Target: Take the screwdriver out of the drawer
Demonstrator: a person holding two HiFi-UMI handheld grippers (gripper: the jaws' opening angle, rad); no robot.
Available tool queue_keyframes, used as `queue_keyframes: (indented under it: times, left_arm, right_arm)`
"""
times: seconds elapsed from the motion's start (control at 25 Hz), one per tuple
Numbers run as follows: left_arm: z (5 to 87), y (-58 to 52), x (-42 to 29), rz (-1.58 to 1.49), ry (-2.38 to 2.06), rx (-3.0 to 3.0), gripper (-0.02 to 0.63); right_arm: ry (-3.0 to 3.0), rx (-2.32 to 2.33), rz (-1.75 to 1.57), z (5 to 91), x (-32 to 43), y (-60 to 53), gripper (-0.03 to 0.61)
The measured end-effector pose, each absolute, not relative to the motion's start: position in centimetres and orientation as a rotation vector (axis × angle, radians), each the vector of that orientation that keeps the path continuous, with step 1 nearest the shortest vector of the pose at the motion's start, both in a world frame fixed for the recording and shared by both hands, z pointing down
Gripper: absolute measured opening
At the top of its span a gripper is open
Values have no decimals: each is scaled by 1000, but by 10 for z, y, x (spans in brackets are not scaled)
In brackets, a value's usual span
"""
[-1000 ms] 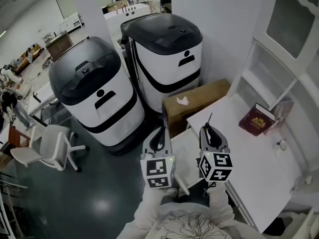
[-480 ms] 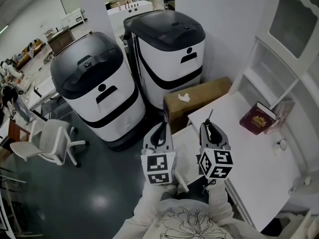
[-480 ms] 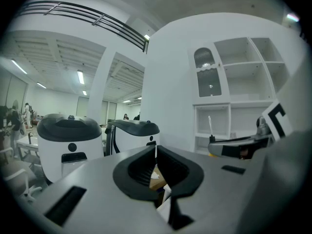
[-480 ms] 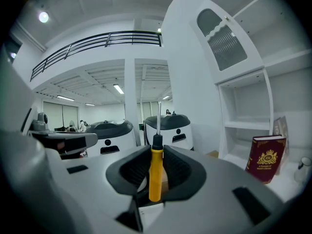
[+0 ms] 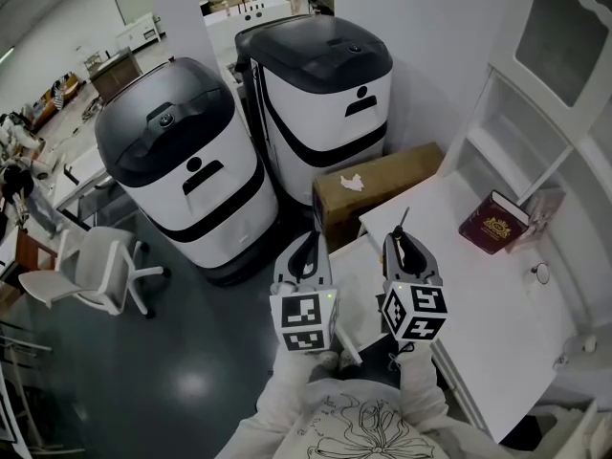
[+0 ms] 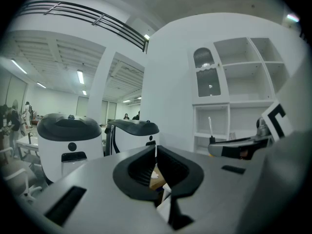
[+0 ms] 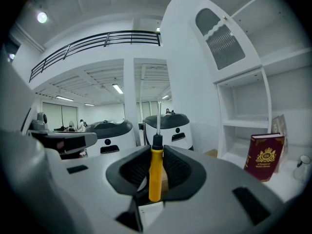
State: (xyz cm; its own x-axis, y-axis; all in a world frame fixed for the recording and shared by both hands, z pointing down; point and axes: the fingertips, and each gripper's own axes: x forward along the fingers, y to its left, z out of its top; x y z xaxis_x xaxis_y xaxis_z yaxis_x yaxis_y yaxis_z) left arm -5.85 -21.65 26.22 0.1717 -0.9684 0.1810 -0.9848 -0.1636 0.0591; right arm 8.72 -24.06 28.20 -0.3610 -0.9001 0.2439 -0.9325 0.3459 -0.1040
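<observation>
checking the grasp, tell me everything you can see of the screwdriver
The yellow-handled screwdriver is slim: a smooth, plastic-looking yellow handle, a black collar and a thin bare metal shaft. The right tool is shut on its handle, black ribbed jaws on either side, with the shaft sticking out past the jaw tips. Nothing else touches it.

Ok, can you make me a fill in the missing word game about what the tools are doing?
The screwdriver has a ______ handle.
The right tool is shut on it, and the left tool holds ______.
The book on the white desk is dark ______.
Missing words: yellow; nothing; red.
</observation>
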Motion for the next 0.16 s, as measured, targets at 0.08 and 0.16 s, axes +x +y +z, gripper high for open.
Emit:
queue_keyframes:
  times: [0.08, 0.16]
  left_arm:
    - [263, -217, -58, 147, -1921, 2273, 14]
    - [262, -218, -58, 140, -1926, 2275, 14]
  right_arm:
    - [-2456, 1685, 337, 282, 88, -241, 75]
    - [-2457, 1684, 332, 282, 88, -242, 75]
